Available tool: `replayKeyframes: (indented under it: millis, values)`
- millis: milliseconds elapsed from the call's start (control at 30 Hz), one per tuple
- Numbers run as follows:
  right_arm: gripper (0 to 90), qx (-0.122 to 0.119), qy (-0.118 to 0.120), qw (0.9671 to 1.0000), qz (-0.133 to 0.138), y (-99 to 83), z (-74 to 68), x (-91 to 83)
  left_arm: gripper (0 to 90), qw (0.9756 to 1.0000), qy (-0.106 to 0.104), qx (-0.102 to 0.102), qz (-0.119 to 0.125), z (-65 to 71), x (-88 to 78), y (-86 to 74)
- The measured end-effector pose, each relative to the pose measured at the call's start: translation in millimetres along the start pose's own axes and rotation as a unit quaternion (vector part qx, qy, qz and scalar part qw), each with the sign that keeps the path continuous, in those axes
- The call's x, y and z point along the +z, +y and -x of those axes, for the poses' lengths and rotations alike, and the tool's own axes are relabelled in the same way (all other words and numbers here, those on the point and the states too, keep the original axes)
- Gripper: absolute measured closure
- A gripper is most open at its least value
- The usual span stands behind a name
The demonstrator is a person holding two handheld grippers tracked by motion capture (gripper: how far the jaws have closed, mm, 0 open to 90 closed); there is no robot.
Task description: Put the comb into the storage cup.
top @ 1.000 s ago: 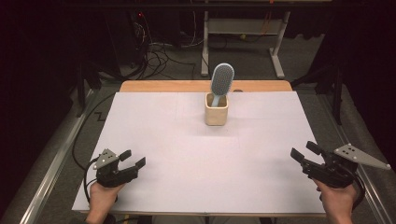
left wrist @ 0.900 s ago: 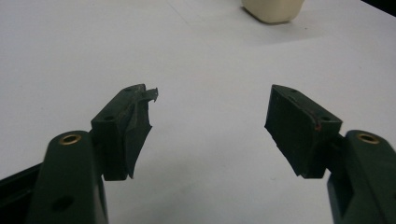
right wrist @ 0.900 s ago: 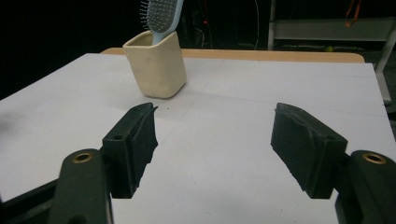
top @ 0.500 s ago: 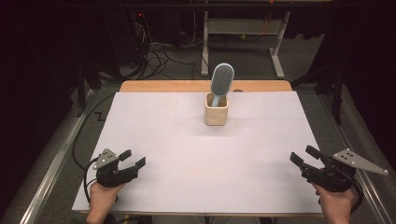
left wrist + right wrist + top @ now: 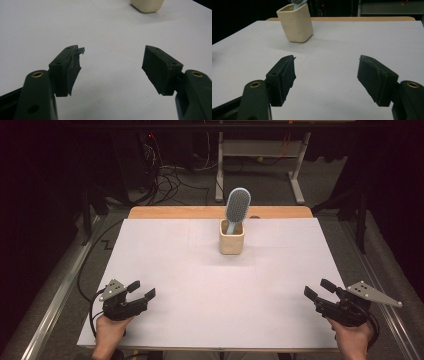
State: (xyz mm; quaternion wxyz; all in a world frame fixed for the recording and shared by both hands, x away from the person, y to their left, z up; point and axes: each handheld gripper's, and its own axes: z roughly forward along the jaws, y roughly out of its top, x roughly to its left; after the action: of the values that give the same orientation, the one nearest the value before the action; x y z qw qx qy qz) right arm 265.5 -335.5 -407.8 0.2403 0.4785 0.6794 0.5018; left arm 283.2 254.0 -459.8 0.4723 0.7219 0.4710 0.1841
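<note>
A cream square cup point(image 5: 232, 237) stands upright at the far middle of the white table, and a light blue hairbrush point(image 5: 237, 206) stands head-up in it. The left gripper point(image 5: 141, 290), held in a hand at the near left corner, is open with nothing between its jaws. In the left gripper view the gripper point(image 5: 112, 60) points at bare table, with the cup point(image 5: 147, 5) far ahead. At the near right corner a hand holds the right gripper point(image 5: 318, 289), also open and empty. Its own view shows the gripper point(image 5: 326, 67) aimed toward the cup point(image 5: 295, 23).
A white sheet point(image 5: 210, 285) covers the table, with a wooden strip point(image 5: 175, 212) showing along the far edge. Cables point(image 5: 170, 177) and a metal stand point(image 5: 260, 155) lie on the dark floor behind. A metal rail point(image 5: 50, 305) runs along the table's left side.
The right gripper has slid a little toward the near edge of the table. The left gripper, cup and hairbrush have not moved.
</note>
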Motion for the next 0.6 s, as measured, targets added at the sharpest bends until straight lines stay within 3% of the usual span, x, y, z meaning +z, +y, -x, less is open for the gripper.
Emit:
replayKeyframes:
  millis: [600]
  values:
    - [27.3,0.001,-0.008,0.9999,-0.011,-11.1,-2.1,11.5,31.1,1.0,0.002,-0.001,0.001,0.1,-1.5,-0.4]
